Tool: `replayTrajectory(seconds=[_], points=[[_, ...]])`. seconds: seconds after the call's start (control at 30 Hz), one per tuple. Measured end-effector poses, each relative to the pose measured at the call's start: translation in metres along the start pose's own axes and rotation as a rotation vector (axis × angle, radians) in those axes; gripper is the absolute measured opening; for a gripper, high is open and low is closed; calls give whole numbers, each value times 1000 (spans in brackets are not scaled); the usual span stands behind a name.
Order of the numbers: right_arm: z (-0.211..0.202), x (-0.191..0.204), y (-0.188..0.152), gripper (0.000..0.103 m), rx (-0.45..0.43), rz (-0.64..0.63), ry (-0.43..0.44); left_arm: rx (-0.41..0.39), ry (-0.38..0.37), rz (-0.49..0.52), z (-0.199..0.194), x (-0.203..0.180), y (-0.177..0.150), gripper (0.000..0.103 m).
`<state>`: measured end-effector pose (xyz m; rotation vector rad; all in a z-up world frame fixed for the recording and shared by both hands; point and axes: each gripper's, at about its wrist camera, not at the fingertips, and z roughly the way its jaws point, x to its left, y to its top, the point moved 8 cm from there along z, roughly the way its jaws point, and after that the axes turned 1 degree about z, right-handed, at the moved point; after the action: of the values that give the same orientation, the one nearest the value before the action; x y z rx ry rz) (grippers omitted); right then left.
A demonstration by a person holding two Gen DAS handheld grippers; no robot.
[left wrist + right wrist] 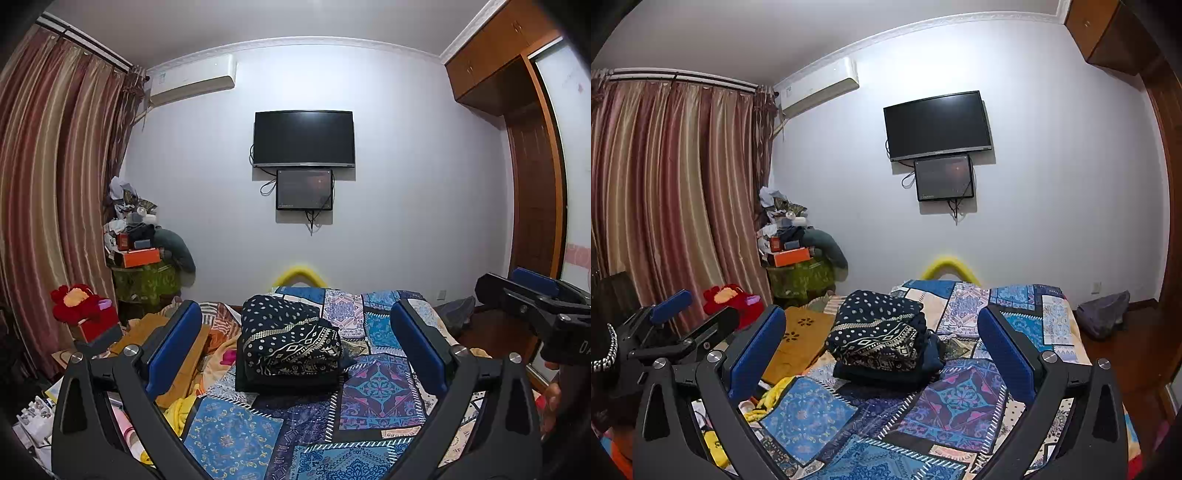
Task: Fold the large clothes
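Observation:
A folded dark navy garment [290,338] with white dots and patterned bands lies in a stack on the blue patchwork bedspread [373,391]. It also shows in the right wrist view [879,334], on the bedspread [956,398]. My left gripper [295,332] is open and empty, held above the bed with the stack showing between its blue pads. My right gripper [881,336] is open and empty too, at about the same height. The right gripper shows at the right edge of the left wrist view [532,302]. The left gripper shows at the left edge of the right wrist view [665,321].
A mustard cloth [801,332] and yellow items lie left of the bed. A red plush toy [75,301] and a cluttered green stand [146,277] are by the curtains. A TV [303,138] hangs on the far wall. A wardrobe [532,192] stands right.

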<state>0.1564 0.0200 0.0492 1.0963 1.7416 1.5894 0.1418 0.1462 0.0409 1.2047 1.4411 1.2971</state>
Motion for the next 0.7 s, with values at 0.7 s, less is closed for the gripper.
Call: replayTrajectory(seconds=[0.7], points=[[4, -3, -2, 103, 17, -11, -24, 58, -68, -82, 17, 2, -9, 102]])
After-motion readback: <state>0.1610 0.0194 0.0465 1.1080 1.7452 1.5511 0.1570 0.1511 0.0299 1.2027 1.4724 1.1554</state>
